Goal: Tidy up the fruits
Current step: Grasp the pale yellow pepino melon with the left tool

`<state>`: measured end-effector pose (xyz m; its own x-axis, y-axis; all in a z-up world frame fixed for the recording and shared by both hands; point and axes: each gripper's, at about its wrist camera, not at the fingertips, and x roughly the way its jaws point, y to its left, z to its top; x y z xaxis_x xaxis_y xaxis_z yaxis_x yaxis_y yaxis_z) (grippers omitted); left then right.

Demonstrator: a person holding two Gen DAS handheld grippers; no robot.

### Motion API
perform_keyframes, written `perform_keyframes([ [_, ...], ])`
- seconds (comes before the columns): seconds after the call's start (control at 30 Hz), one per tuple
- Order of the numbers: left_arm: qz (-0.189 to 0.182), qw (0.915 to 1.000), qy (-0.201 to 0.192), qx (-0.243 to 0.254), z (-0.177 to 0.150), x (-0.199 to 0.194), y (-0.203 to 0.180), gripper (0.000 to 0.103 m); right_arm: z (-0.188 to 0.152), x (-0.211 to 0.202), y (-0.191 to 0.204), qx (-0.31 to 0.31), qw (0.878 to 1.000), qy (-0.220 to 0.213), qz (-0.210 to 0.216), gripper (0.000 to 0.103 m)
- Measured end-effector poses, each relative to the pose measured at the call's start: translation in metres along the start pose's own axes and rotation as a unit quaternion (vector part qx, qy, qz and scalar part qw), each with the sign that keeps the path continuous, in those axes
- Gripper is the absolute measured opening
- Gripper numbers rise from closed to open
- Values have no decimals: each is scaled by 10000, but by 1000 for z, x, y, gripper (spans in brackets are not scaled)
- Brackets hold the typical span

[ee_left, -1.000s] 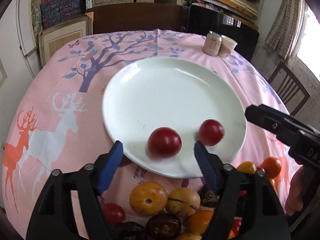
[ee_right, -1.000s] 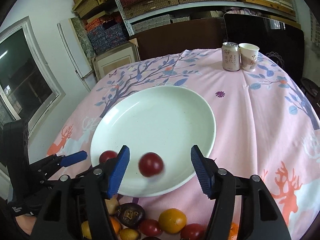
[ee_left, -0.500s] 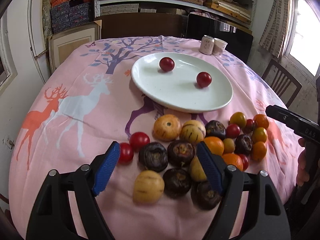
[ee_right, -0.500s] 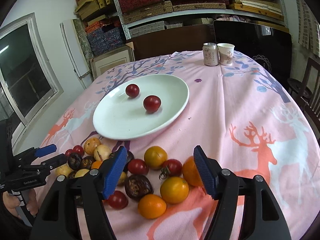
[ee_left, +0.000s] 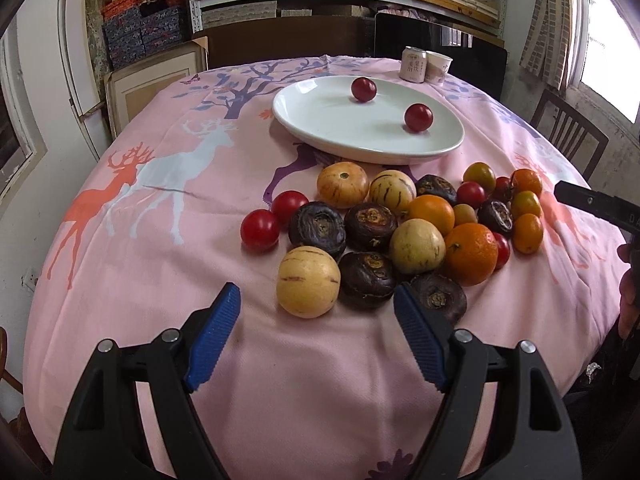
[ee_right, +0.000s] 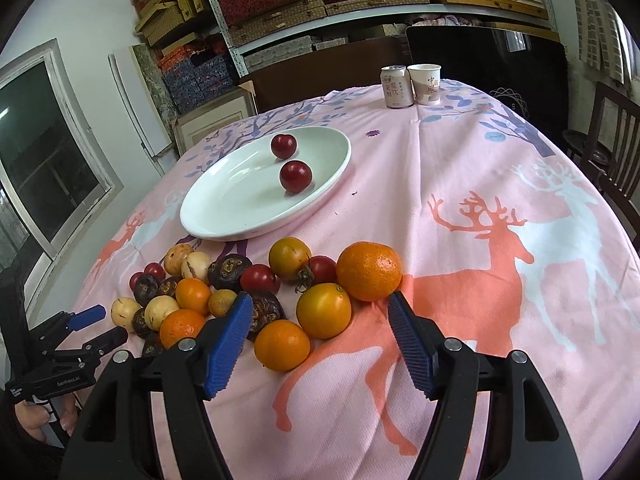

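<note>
Both grippers are wide and hold nothing: the left gripper (ee_left: 316, 334) and the right gripper (ee_right: 320, 340). Loose fruit (ee_left: 400, 232) lies just ahead of each on the surface (ee_left: 160, 272). Beyond it, a plate (ee_right: 224, 216) carries two red fruits (ee_right: 295, 176).

Can (ee_left: 413, 65) lettering too small to read

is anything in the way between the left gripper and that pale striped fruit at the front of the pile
Nothing visible. The left gripper is open and empty, and only bare tablecloth lies between its fingertips and the pale striped fruit. Dark fruits touch its right and far sides, crowding a grasp.
</note>
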<state>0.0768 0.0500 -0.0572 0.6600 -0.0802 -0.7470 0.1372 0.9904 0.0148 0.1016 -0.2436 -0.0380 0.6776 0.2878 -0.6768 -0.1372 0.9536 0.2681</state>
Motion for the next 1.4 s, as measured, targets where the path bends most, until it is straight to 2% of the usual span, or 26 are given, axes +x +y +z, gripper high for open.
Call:
perform_keyframes([
  [0.1,-2,10000,-36,-7,2,1,0,75,-3,-5,-2,-13,10000,-38,-39,71],
  [0.2,30,10000,15,31,0,5,1,55,-5,-9,-5,6,9999,-67,-92,71],
  [0.23,3,10000,-2,-25,0,6,4,44,-6,-9,-7,29,9999,-66,-102,71],
  [0.27,0,10000,-16,-88,0,7,7,40,-7,-10,-9,45,9999,-59,-109,71],
  [0.33,-43,9997,51,-219,-1,13,15,39,-8,-9,-11,76,9999,-33,-115,71],
  [0.53,18,9998,128,-175,-2,23,13,38,-9,-10,-12,83,9999,-54,-131,71],
  [0.73,67,9994,166,-309,1,38,19,41,-13,-5,-11,20,9999,118,-110,71],
  [1.03,-141,9989,-77,-438,-4,27,25,38,-25,10,18,-744,9963,424,-79,71],
  [1.3,-221,9987,-135,-436,-7,13,22,38,-25,24,36,-968,9939,523,-33,58],
  [1.4,-245,9987,-113,-431,-9,12,20,38,-25,29,40,-1041,9932,521,-90,57],
])
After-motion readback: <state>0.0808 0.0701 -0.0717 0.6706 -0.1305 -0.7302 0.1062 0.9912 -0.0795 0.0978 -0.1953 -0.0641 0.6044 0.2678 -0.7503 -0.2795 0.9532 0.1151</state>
